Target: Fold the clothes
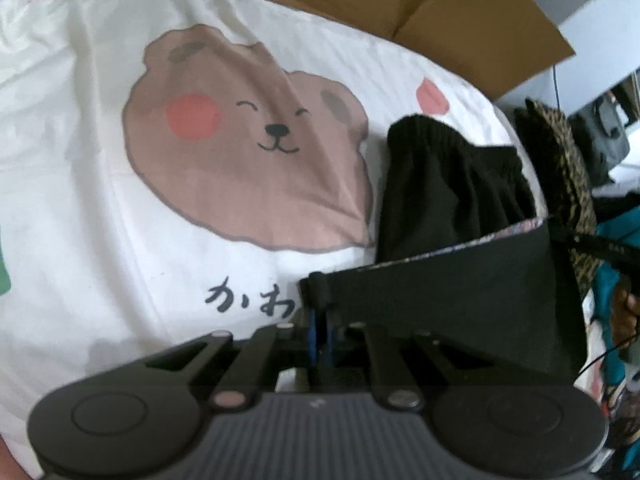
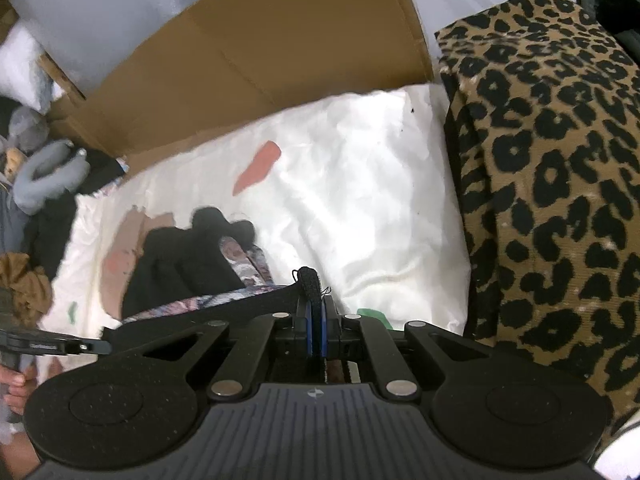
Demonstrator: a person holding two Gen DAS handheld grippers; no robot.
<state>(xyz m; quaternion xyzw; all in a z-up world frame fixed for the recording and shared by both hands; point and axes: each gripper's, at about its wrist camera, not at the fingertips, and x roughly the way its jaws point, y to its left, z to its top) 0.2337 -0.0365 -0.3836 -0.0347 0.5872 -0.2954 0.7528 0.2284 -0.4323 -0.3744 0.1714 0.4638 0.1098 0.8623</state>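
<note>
My left hand-held gripper (image 1: 320, 330) is clenched on one corner of the black garment (image 1: 460, 292), the hem bunched between the blue pads. The cloth stretches taut from that corner toward the right, its patterned inner edge showing along the top. The rest of it hangs slack in dark folds over the white bedsheet (image 1: 80, 160), just right of the printed bear face (image 1: 248, 140). A cardboard box (image 1: 460, 12) stands behind the sheet.

My right hand-held gripper (image 2: 316, 328) is clenched on the garment's other corner, a rolled black edge poking up between its pads. In this view the garment's folds lie to the left on the sheet. A leopard-print cloth (image 2: 560, 200) lies just right of the sheet, overlapping its edge. My left hand (image 2: 16, 388) shows at the left frame edge, holding its handle.
</note>
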